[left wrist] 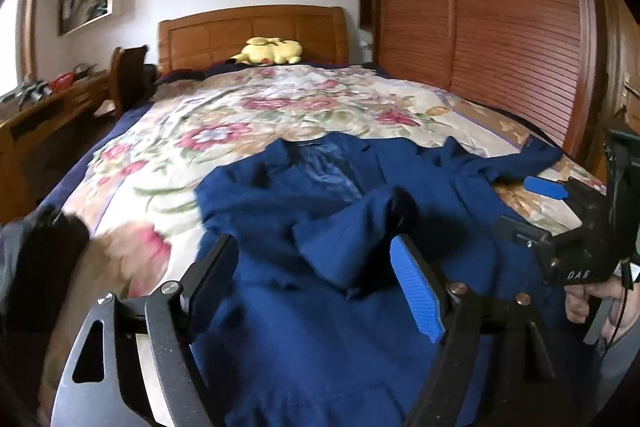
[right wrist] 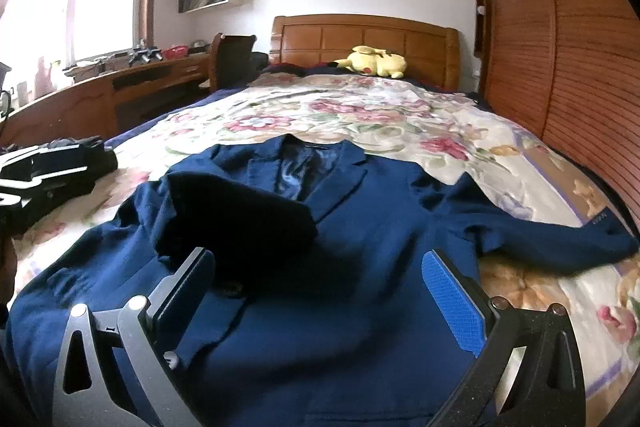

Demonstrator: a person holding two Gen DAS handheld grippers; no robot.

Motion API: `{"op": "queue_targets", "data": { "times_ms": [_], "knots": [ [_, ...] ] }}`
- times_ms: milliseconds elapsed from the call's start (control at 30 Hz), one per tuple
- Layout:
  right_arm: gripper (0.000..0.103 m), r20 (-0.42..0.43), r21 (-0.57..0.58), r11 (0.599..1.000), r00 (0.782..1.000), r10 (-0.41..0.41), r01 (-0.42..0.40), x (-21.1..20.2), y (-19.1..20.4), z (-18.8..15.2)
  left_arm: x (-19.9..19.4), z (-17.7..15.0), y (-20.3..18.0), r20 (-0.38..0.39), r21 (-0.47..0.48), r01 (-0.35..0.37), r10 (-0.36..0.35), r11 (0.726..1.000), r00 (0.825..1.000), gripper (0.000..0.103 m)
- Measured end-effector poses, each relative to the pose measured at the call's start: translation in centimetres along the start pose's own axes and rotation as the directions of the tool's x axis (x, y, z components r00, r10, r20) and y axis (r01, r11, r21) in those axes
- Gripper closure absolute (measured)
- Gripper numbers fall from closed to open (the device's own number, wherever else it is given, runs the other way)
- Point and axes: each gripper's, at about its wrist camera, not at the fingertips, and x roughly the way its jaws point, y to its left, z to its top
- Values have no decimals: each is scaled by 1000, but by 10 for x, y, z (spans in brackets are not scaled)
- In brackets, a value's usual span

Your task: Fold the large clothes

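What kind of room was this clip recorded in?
A home bedroom, most likely: a bed with a wooden headboard and floral bedspread, a louvered wooden wardrobe, and a desk under the window.

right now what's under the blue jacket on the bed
The blue jacket lies on a flowered quilt, which shows all around it. One sleeve is folded over its front. What the quilt looks like beneath the jacket is covered.
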Motion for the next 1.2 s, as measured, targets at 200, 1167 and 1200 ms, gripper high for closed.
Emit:
{"op": "queue_targets", "data": {
  "times_ms": [200,1167,1200],
  "knots": [
    [1,-4,-29,999,1000,31,-31,4,6,2,-6,-19,19,-1,-9,-33,33,999,999,24],
    [45,-252,-298,947,967,42,-119,90,71,68,-22,-42,75,13,-86,-22,23,996,1000,24],
    [58,-268,-309,943,963,34,-120,93,71,67,-22,-43,75,13,-87,-20,21,996,1000,24]
  ]
}}
